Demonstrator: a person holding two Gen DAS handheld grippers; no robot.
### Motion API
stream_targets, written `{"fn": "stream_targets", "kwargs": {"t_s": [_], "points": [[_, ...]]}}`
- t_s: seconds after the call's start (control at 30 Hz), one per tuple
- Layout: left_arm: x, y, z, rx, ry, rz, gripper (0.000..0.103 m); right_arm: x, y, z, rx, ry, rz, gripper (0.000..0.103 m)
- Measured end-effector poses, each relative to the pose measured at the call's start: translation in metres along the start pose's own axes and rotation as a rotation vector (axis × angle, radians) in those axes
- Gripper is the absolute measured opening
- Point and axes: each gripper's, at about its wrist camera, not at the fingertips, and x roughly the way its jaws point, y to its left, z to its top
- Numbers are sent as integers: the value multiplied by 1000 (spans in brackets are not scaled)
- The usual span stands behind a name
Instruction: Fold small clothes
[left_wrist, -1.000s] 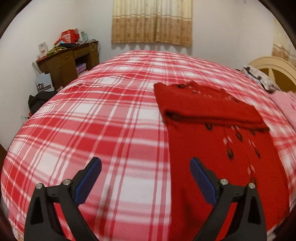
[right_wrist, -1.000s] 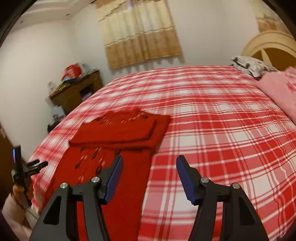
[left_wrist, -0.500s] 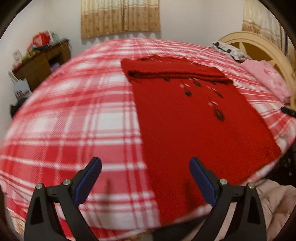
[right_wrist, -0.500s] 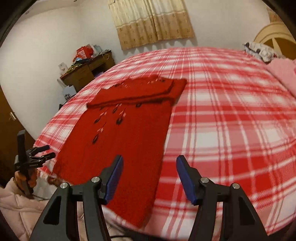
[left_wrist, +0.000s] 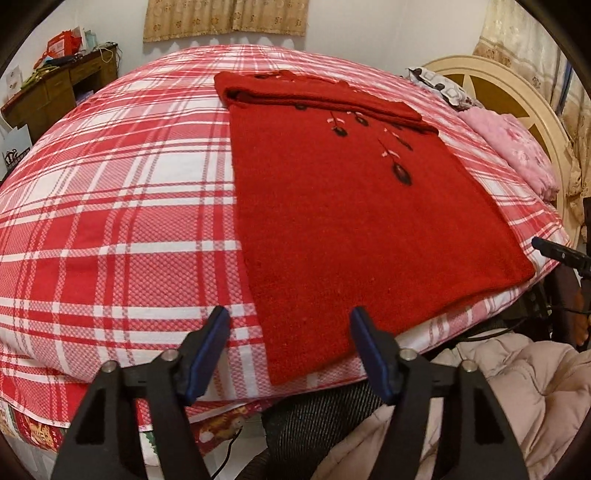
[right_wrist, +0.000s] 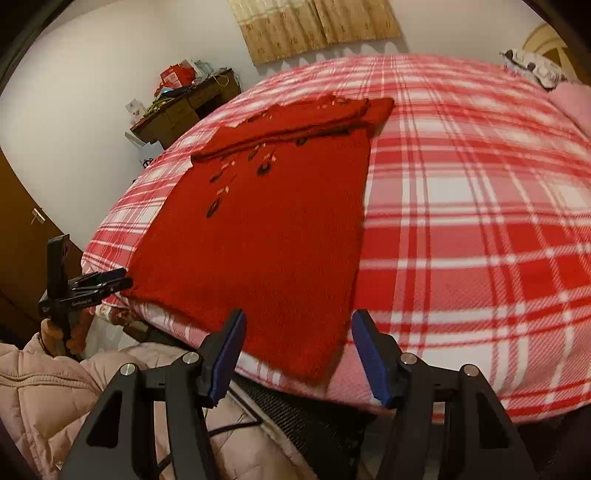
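Both claws have drawn back toward the near edge of the bed since the earlier frames, so that the sweater's lower hem, formerly out of sight, now lies just ahead of their fingertips. One red sweater (left_wrist: 332, 206) lies flat on the bed (left_wrist: 110, 192), its body spread toward the near edge and its top portion folded over into a band at the far end; dark and pink embroidered motifs run down the front below that band. Two claws are shown. Left claw (left_wrist: 290, 343): wide open, holding nothing, hovering just short of the sweater's near left corner. Right claw (right_wrist: 297, 347): wide open, holding nothing, hovering just short of the sweater's near right corner. In the right wrist view the left claw (right_wrist: 110, 280) appears beside the sweater's hem at the bed edge; whether it touches the cloth cannot be told. Relative to the sweater: one wooden desk (left_wrist: 55, 92), cluttered with small items, stands beyond its far left; one curtain (left_wrist: 225, 16) hangs on the wall beyond its far end; one pink blanket (left_wrist: 513, 147) lies to its right, against one cream headboard (left_wrist: 517, 96). One patterned pillow (left_wrist: 439, 86) lies beyond the blanket. Pale quilted fabric (left_wrist: 517, 387) shows below the bed edge.
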Motion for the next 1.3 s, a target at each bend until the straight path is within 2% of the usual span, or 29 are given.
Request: {"fn": "stream_targets", "kwargs": {"t_s": [0.07, 0.17, 0.3, 0.43, 0.53, 0.57, 0.6, 0.63, 0.67, 0.7, 0.8, 0.9, 1.03, 1.13, 1.23, 1.3], "points": [[-1, 1, 0, -6, 4, -23, 58, 4, -3, -5, 15, 21, 4, 60], [0, 2, -1, -39, 24, -98, 56, 13, -5, -10, 29, 56, 13, 60], [2, -2, -3, -32, 27, -94, 56, 20, -2, -14, 11, 82, 1, 60], [1, 4, -1, -70, 31, -122, 56, 24, 0, -15, 2, 92, -1, 60], [3, 1, -3, -63, 27, -107, 56, 28, -4, -15, 42, 85, 23, 60], [4, -2, -3, -52, 27, -94, 56, 29, -5, -15, 54, 86, 28, 56], [4, -5, -4, -36, 28, -84, 52, 30, -5, -15, 57, 87, 35, 41], [4, -8, -4, -23, 30, -82, 48, 32, -3, -15, 50, 96, 39, 31], [4, -9, -4, -17, 34, -84, 35, 34, -3, -15, 47, 105, 36, 15], [6, -9, -4, -23, 45, -86, 22, 38, -3, -15, 52, 121, 24, 13], [9, -3, -5, -63, 54, -107, 18, 39, -8, -16, 79, 122, 41, 10], [4, -1, -3, -79, 53, -131, 13, 33, -12, -10, 110, 117, 102, 9], [-10, -2, 10, -76, 23, -146, 13, 19, -12, 17, 139, 56, 224, 9], [-23, -1, 33, -72, -28, -155, 13, 13, -10, 56, 143, -10, 291, 9], [-26, 7, 69, -89, -86, -158, 10, 17, -15, 93, 161, -60, 311, 9], [-19, 14, 89, -109, -98, -163, 10, 26, -23, 117, 174, -93, 289, 9]]}}
